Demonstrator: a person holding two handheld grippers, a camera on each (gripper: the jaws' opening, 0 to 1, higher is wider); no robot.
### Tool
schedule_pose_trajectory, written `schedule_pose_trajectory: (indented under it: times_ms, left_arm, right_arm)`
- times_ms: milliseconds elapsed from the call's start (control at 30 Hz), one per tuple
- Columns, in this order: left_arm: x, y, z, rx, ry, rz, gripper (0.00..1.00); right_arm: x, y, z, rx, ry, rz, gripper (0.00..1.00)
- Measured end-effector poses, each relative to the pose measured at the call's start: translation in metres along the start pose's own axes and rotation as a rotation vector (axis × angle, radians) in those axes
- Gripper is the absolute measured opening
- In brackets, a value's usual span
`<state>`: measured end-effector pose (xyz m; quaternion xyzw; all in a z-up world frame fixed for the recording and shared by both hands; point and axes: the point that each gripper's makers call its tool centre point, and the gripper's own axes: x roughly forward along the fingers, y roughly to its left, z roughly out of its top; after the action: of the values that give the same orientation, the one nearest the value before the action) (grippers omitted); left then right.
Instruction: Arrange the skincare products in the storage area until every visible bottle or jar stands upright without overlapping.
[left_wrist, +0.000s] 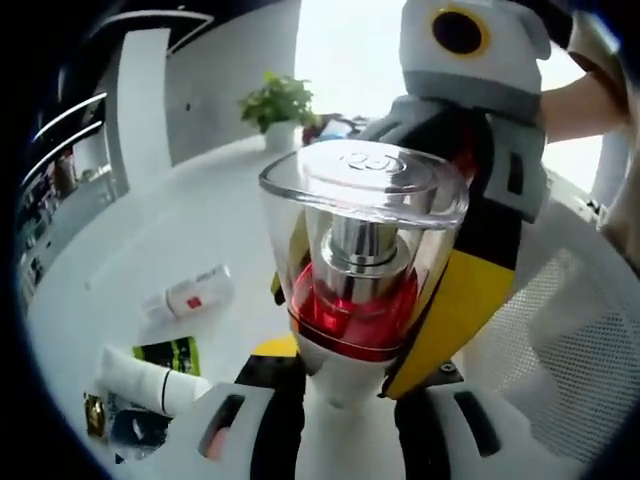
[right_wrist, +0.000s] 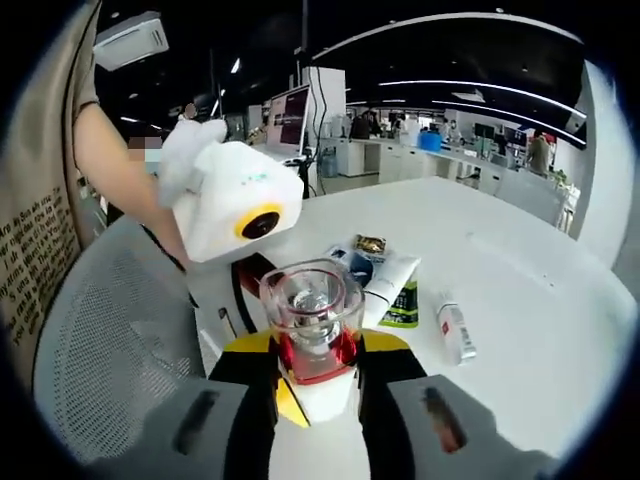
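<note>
Presently we count one clear-capped bottle with a red collar and white base (left_wrist: 362, 260), held upright between both tools above the round white desk (left_wrist: 200, 240). Our left tool (left_wrist: 330, 425) is clamped on its white base; our right tool (right_wrist: 318, 400) grips it from the opposite side. On the desk we list one white tube with a dark end (right_wrist: 385, 275), one green-and-black sachet (right_wrist: 404, 304) just beside it, and one small white bottle with a red label (right_wrist: 455, 330) lying on its side, apart. One potted green plant (left_wrist: 277, 108) stands at the far edge. One grey mesh chair (right_wrist: 110, 340) adjoins.
</note>
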<state>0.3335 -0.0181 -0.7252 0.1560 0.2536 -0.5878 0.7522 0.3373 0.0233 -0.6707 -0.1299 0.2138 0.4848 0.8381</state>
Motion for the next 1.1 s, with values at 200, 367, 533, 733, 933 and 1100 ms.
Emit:
schedule_pose_trajectory:
  times_ms: [200, 367, 533, 733, 933, 1100]
  left_arm:
    - [0.011, 0.009, 0.009, 0.004, -0.01, -0.01, 0.31]
    - [0.023, 0.019, 0.018, -0.001, -0.023, 0.003, 0.31]
    - [0.033, 0.029, 0.026, -0.011, -0.035, 0.027, 0.31]
    - [0.048, 0.044, 0.038, -0.021, -0.048, 0.06, 0.31]
    - [0.063, 0.059, 0.049, -0.032, -0.054, 0.079, 0.31]
    - [0.072, 0.068, 0.055, -0.023, -0.051, 0.083, 0.31]
  right_arm:
    - [-0.003, -0.022, -0.002, 0.005, -0.003, -0.02, 0.3]
    - [-0.005, -0.036, -0.004, -0.001, -0.004, -0.023, 0.3]
    - [-0.006, -0.051, -0.006, -0.016, 0.006, -0.018, 0.3]
    - [-0.008, -0.074, -0.01, -0.047, 0.039, -0.038, 0.31]
    - [-0.012, -0.098, -0.014, -0.05, 0.057, -0.066, 0.32]
    - [-0.014, -0.114, -0.014, -0.046, 0.055, -0.074, 0.32]
